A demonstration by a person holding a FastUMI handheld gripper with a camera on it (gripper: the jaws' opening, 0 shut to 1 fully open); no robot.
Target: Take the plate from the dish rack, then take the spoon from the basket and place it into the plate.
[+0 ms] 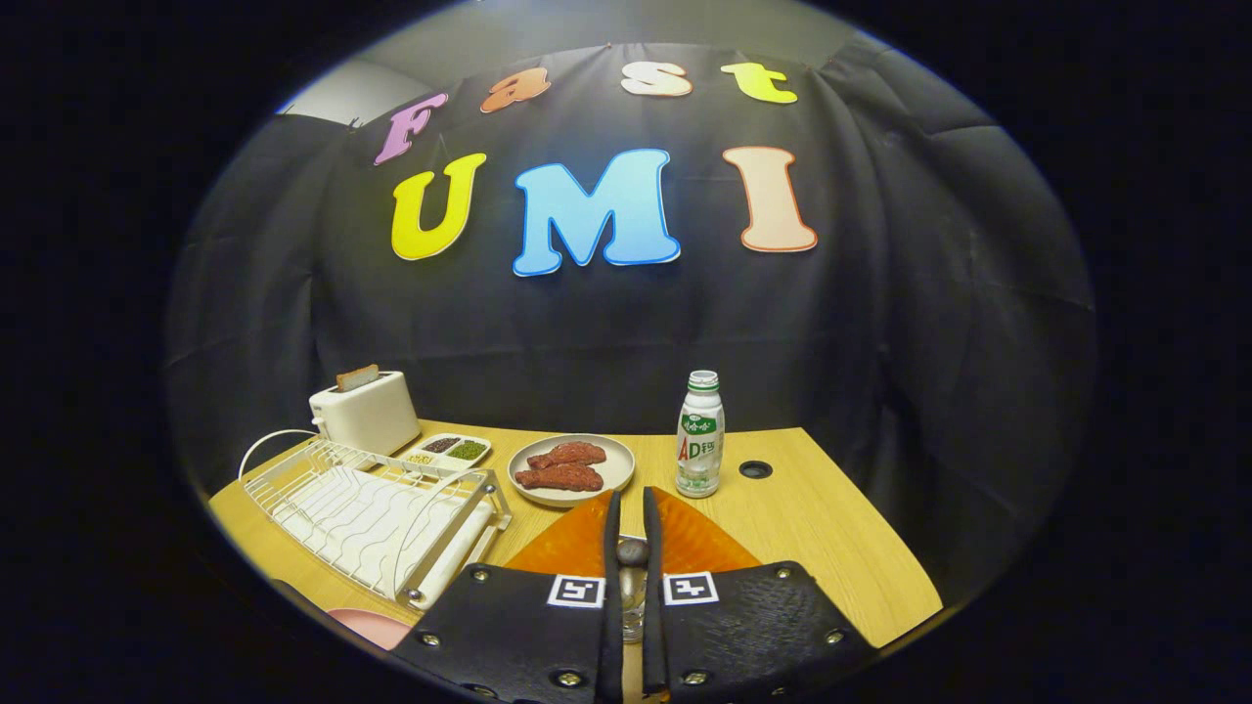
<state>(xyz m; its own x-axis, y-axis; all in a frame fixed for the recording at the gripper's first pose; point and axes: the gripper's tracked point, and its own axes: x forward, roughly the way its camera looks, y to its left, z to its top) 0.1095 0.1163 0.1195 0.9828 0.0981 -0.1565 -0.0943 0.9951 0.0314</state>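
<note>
Our tongs [627,508] are nearly together, and between them, low down near their base, we see a spoon [632,567]: a dark rounded end above a pale shiny handle. We judge it clamped, though the contact is hard to make out. Just beneath and ahead of the tongs lies the orange plate [577,543] on the surface [831,528], with the empty white rack [372,513] to its left. Beyond are a plate of meat [572,467] and a bottle [700,435]. The spoon looks light, stiff and slick, so we would hold the narrow handle squarely. The plate seems rigid; the spoon could slide or clatter if dropped.
</note>
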